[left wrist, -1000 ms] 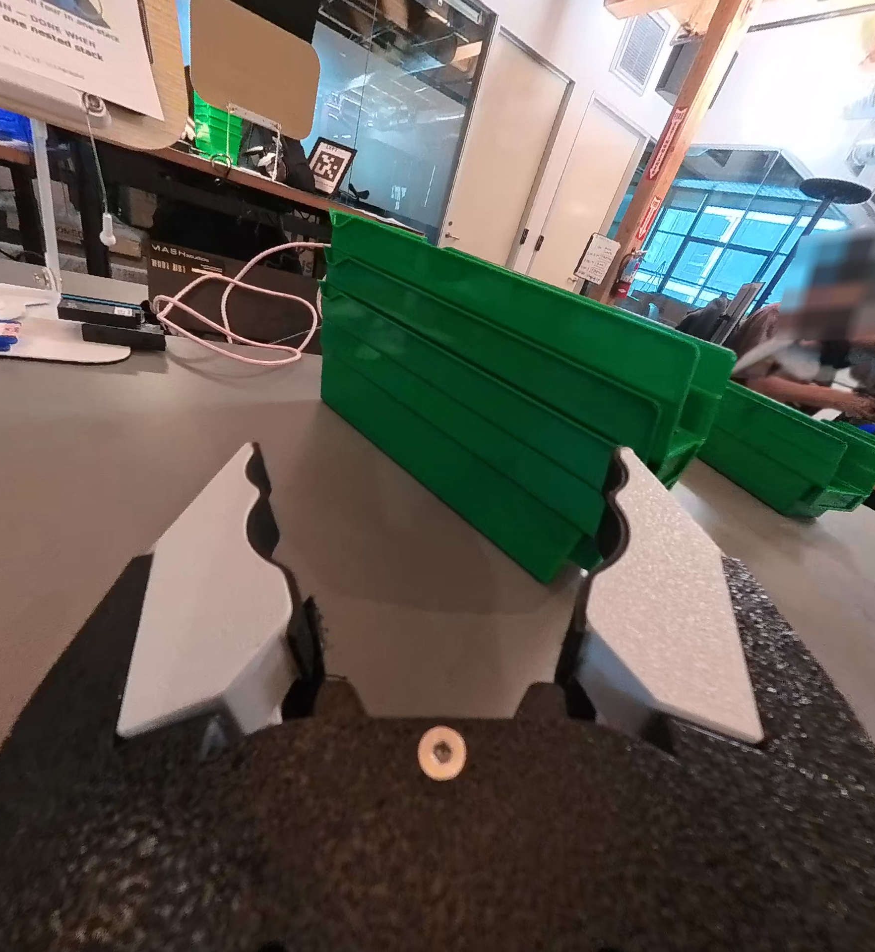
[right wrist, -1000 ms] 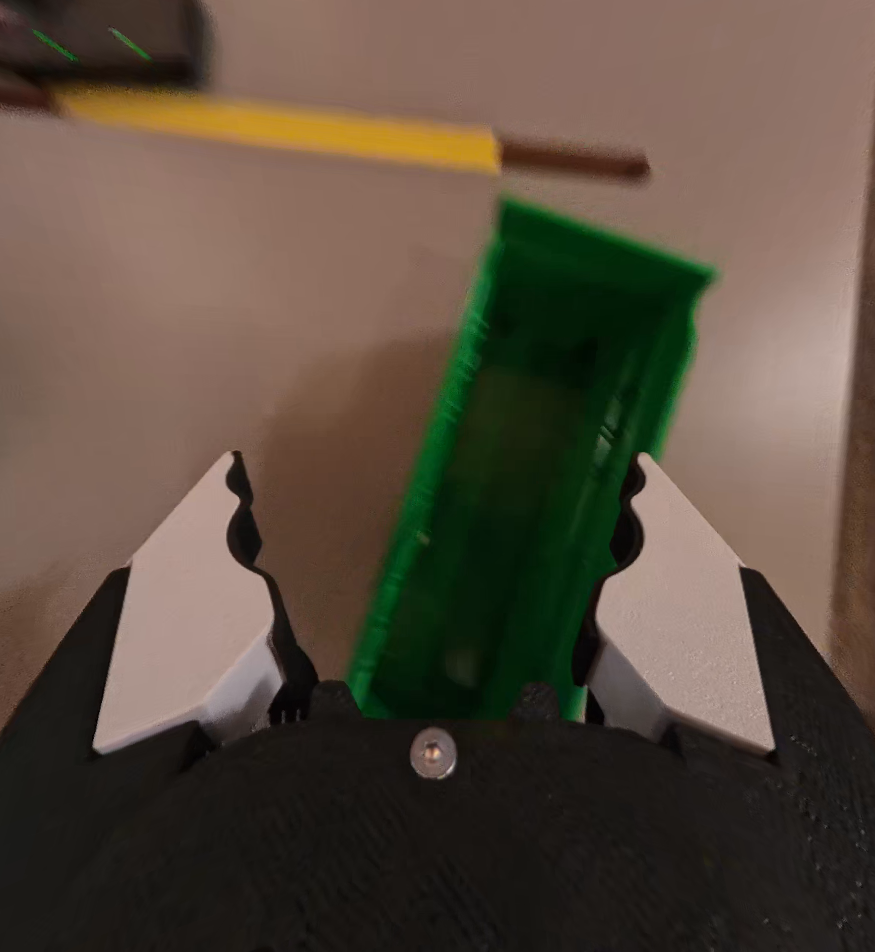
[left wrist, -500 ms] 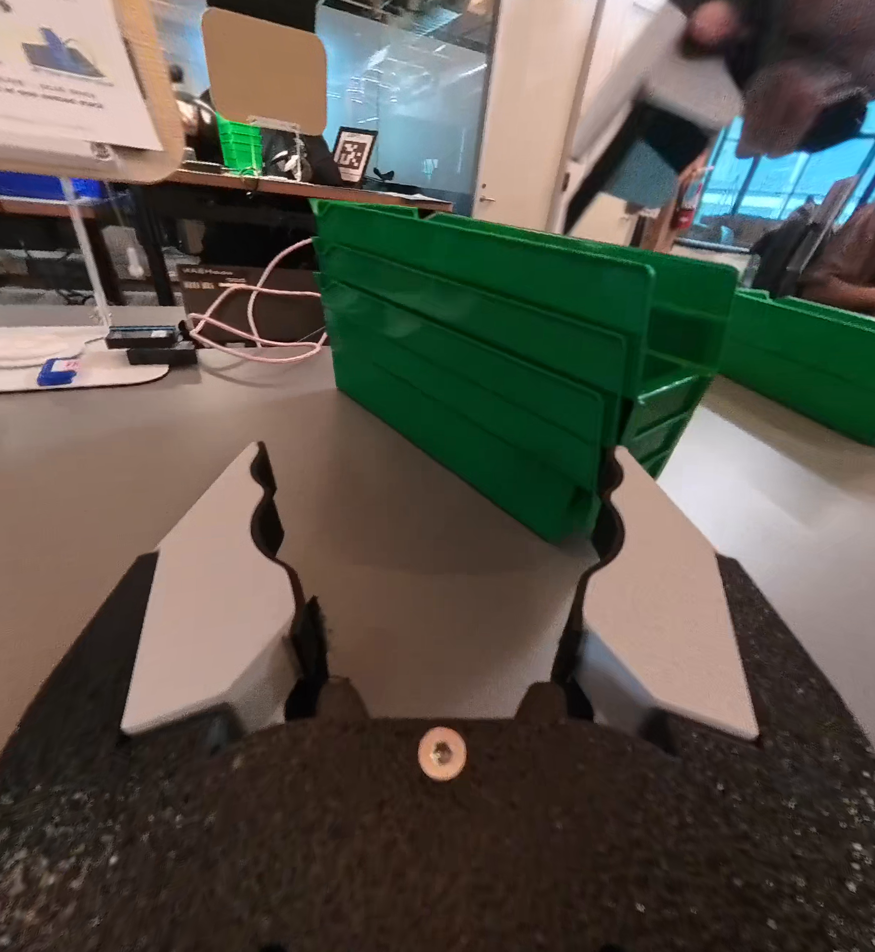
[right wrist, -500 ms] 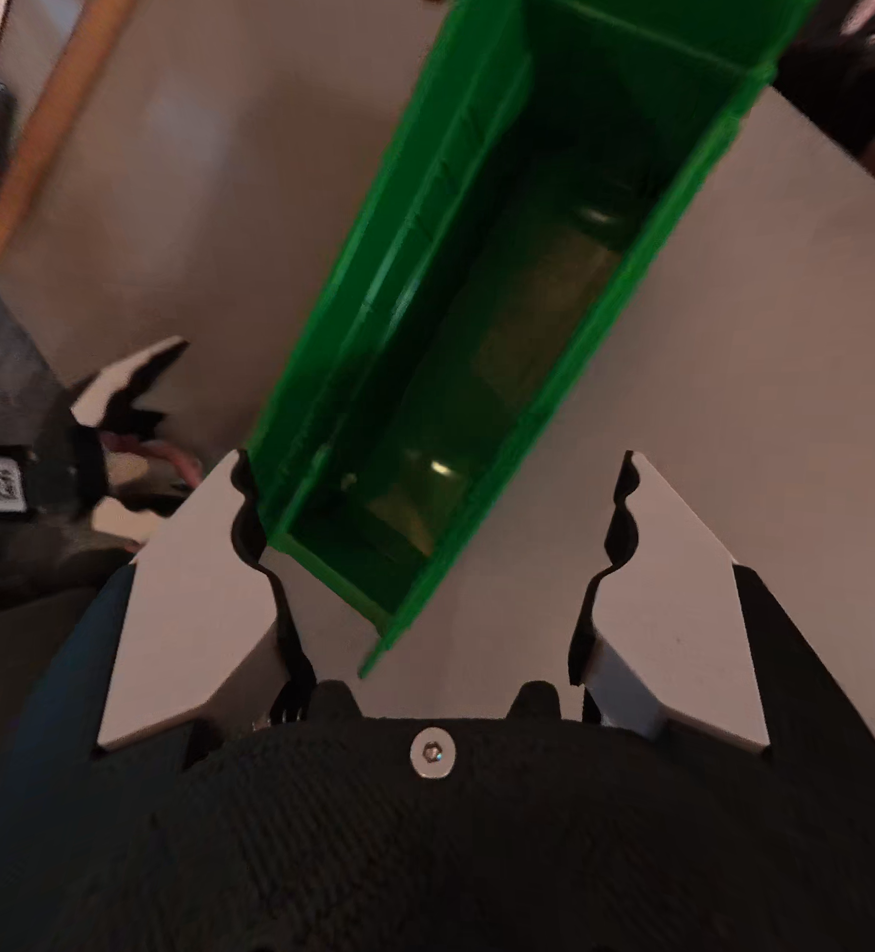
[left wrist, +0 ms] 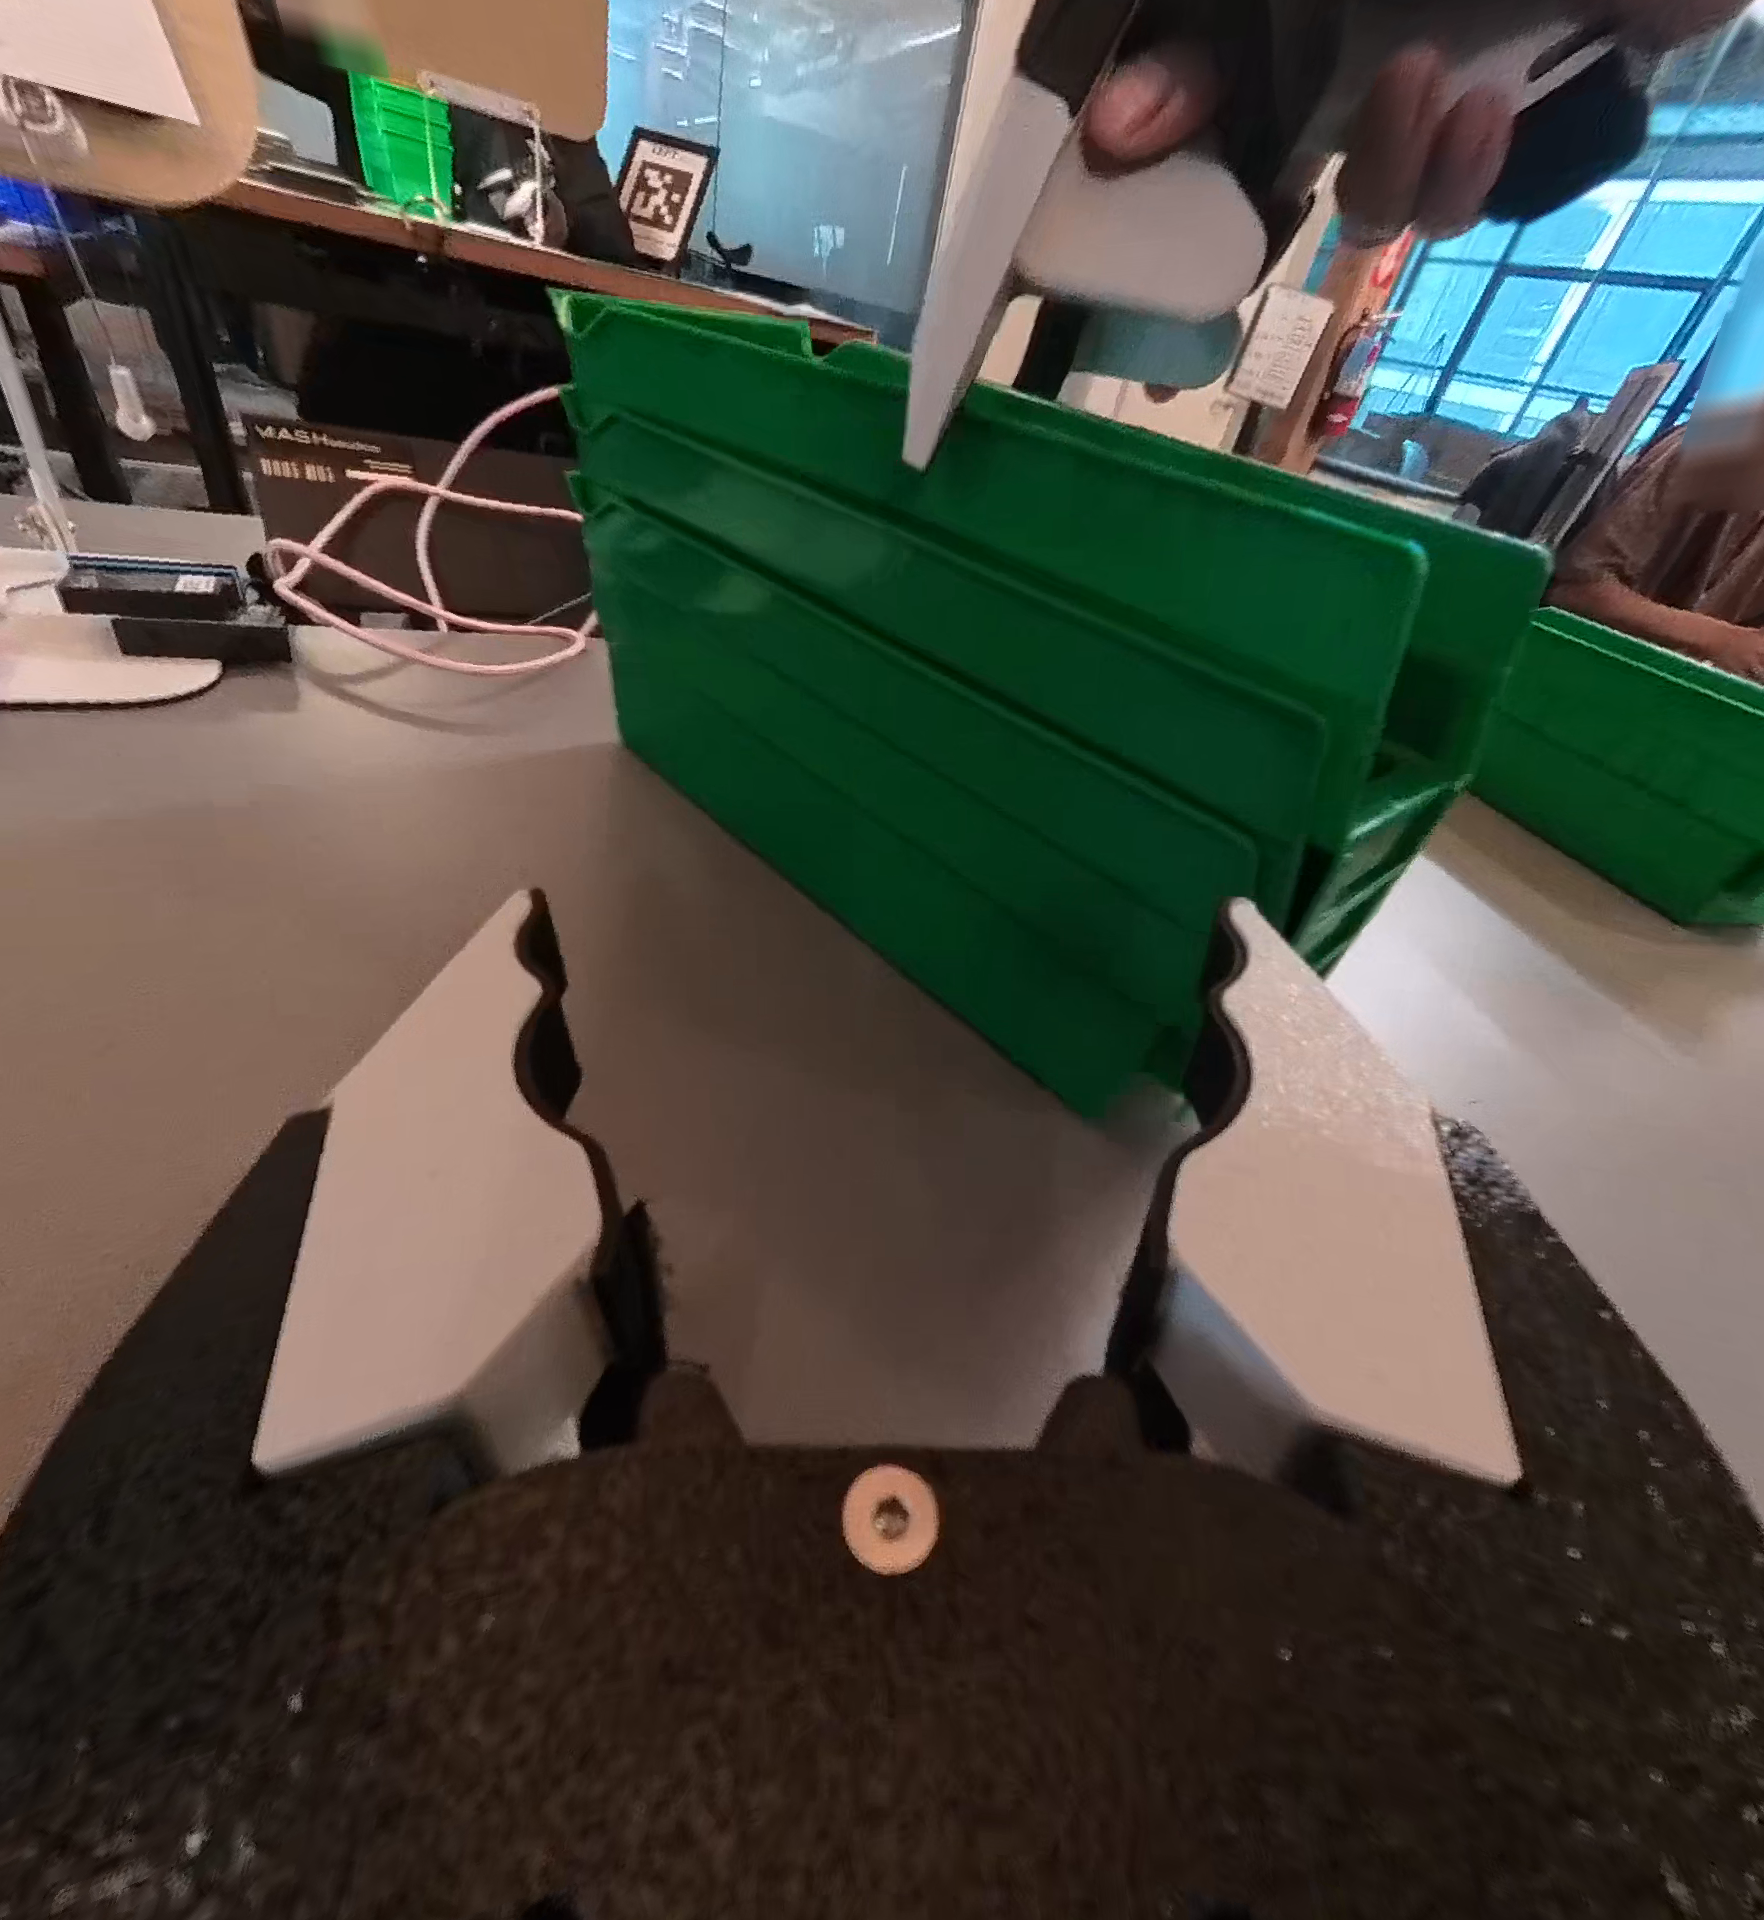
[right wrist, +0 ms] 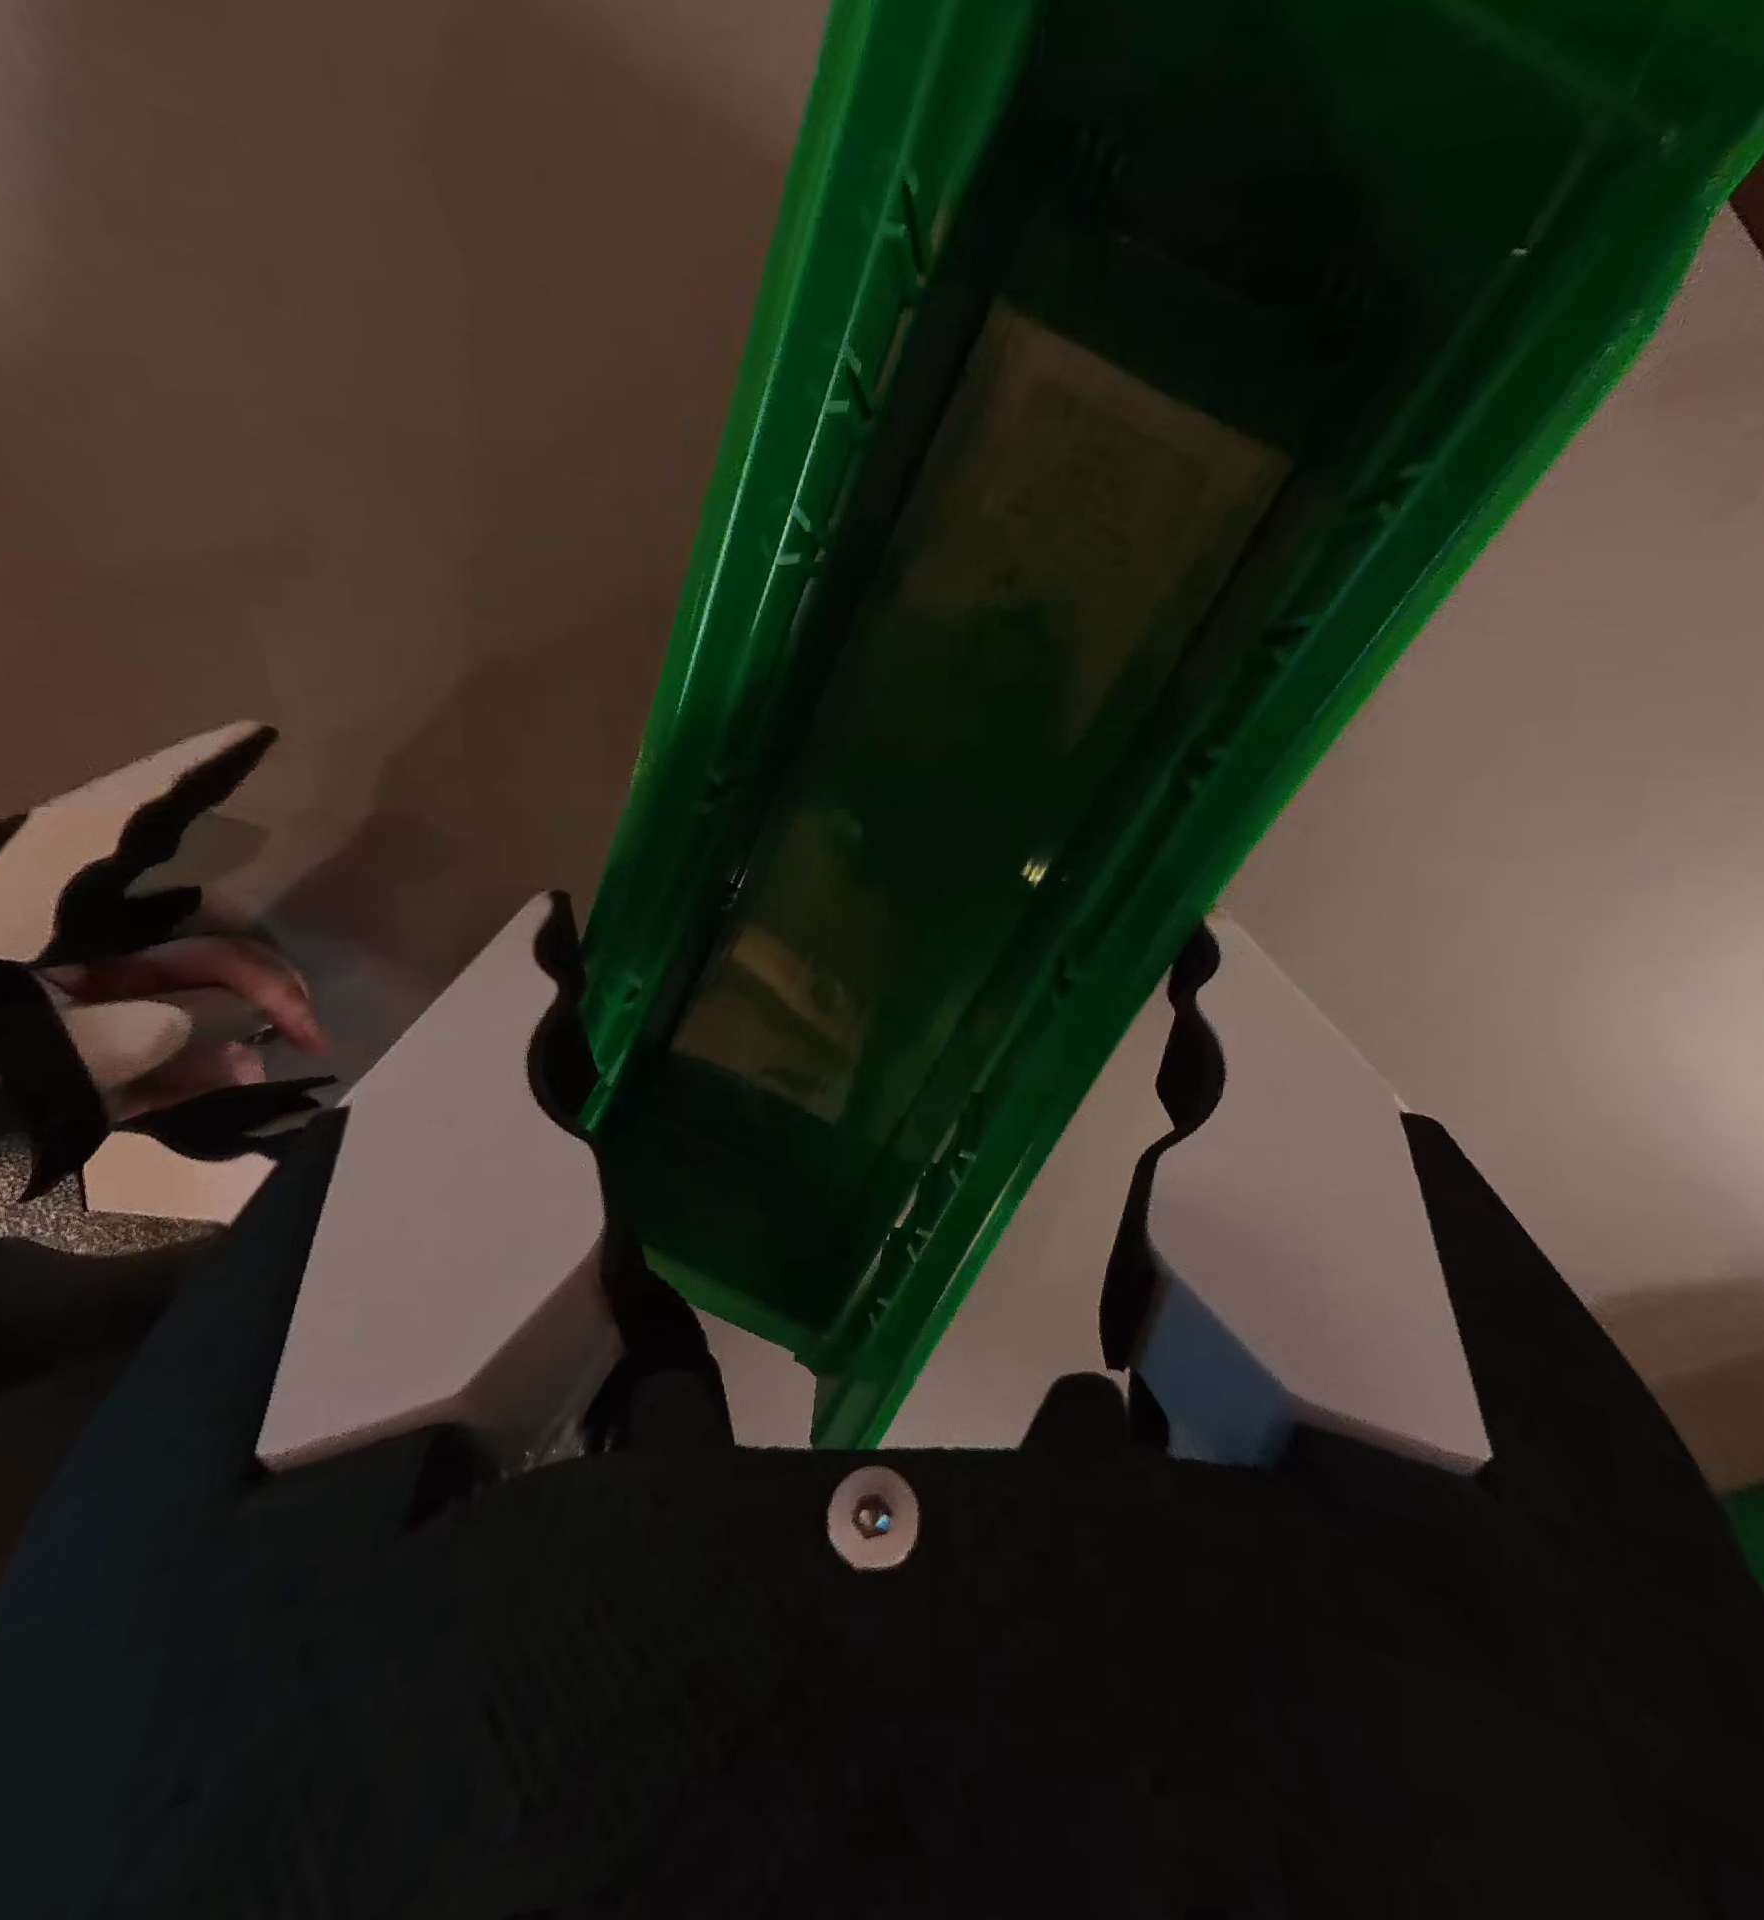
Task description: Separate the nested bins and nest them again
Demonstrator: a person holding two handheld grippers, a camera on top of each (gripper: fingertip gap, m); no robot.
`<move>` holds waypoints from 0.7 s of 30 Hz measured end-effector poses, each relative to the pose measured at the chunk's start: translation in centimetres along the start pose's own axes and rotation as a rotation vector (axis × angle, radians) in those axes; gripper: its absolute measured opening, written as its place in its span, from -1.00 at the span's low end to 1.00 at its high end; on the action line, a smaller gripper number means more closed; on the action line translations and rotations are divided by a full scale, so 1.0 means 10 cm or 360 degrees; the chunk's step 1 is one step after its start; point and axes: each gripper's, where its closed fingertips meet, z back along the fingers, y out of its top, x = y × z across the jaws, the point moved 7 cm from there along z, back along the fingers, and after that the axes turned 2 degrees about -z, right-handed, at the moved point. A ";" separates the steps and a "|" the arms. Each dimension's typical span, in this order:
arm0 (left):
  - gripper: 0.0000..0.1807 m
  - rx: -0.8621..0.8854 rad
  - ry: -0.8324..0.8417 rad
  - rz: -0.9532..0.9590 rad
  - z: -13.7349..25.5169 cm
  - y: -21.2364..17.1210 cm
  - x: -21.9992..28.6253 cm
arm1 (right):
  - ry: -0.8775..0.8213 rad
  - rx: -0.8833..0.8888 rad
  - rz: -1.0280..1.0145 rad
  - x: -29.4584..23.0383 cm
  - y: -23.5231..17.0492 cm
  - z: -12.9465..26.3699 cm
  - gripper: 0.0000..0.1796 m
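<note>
Stood on the counter (left wrist: 234, 935): green stack (left wrist: 961, 665). Left tongs (left wrist: 878, 1039) wide open, empty, low beside it. Right tongs (right wrist: 873, 1039) wide open over the top bin (right wrist: 1013, 623), gripping nothing. Best to pinch one wall and lift straight up.

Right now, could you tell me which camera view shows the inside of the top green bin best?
The right wrist view: it looks straight down into the top green bin, showing floor and ribbed walls. The left wrist view shows only its outer side atop the nested stack.
</note>
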 end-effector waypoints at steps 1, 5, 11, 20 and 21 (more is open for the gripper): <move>0.32 0.0005 0.0033 -0.0014 0.01 0.00 -0.02 | -0.0016 -0.0001 0.0011 -0.01 0.00 0.02 0.24; 0.32 0.0053 0.0062 0.0040 0.05 0.03 -0.09 | -0.0133 0.0053 0.0077 -0.01 0.00 0.13 0.16; 0.32 0.0044 0.0052 0.0049 0.05 0.01 -0.08 | -0.0006 0.0087 -0.0059 0.12 -0.07 0.19 0.13; 0.32 0.0016 -0.0027 0.0120 0.01 -0.01 -0.07 | 0.0194 0.0127 0.0118 -0.16 0.05 0.01 0.18; 0.32 0.0019 -0.0029 0.0135 0.01 -0.01 -0.08 | 0.0199 0.0136 0.0160 -0.22 0.10 -0.01 0.20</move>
